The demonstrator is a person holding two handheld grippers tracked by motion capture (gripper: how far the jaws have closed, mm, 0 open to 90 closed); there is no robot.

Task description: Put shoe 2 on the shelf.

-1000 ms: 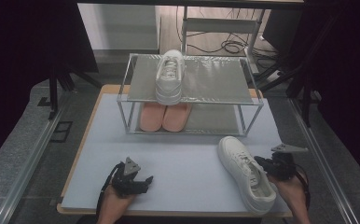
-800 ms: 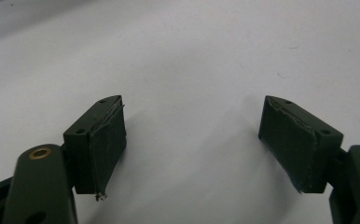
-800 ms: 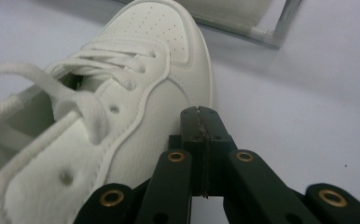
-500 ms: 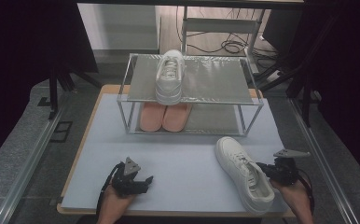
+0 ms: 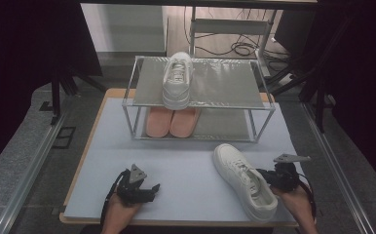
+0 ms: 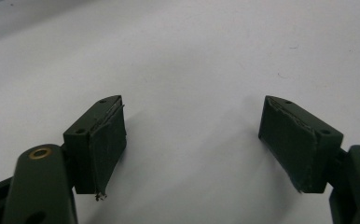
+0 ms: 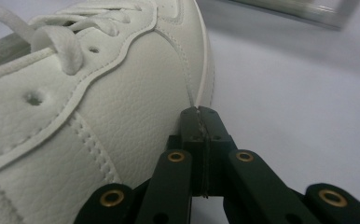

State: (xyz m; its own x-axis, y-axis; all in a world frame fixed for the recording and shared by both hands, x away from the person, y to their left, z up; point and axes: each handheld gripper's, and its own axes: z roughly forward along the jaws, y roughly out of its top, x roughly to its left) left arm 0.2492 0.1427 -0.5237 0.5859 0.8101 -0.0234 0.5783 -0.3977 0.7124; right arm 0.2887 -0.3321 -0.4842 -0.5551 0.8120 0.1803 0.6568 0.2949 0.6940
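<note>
A white sneaker point(image 5: 244, 178) lies on the pale table mat at the front right, with its toe towards the rack. My right gripper point(image 5: 268, 176) is at its right side, jaws shut together with nothing between them. In the right gripper view its tip point(image 7: 199, 112) touches the sneaker's leather side point(image 7: 99, 102) just above the sole. My left gripper point(image 5: 147, 187) rests low over the mat at the front left. Its fingers stand wide apart with only bare mat between them point(image 6: 192, 107). A matching white sneaker point(image 5: 178, 80) sits on the rack's top shelf.
A metal-framed two-shelf rack point(image 5: 225, 83) stands at the back of the table. A pair of pink shoes point(image 5: 171, 122) is on its lower shelf. The top shelf has free room to the right of the sneaker. Dark stands and cables lie beyond the table.
My right gripper has edged left against the sneaker, and the sneaker has shifted a little to the left. The left gripper has not moved.
</note>
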